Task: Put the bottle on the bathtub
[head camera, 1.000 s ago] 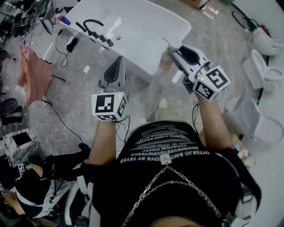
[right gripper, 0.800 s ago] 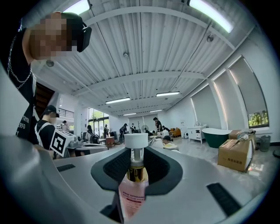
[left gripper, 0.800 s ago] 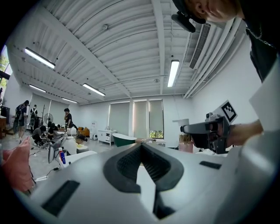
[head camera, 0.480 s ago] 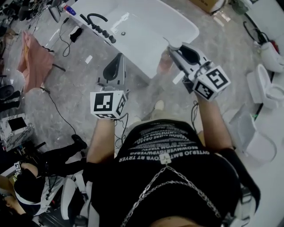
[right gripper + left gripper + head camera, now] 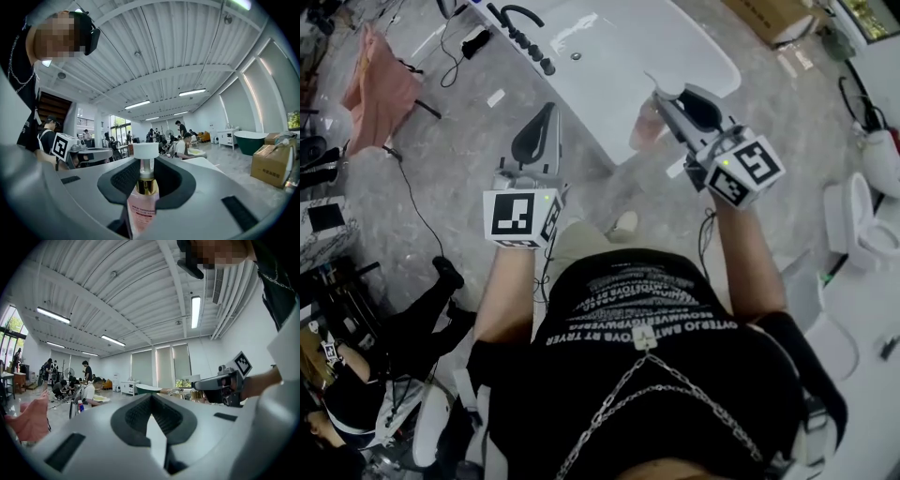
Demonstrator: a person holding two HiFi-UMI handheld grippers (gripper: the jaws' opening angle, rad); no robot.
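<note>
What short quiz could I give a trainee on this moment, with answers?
1. True or false: the left tool grips the bottle.
2. The bottle's pump cap is: A white, B black, C green.
3. Fill in: the big white fixture ahead of both tools is a ____.
Key: 1 false, the right tool grips it; 2 A; 3 bathtub.
</note>
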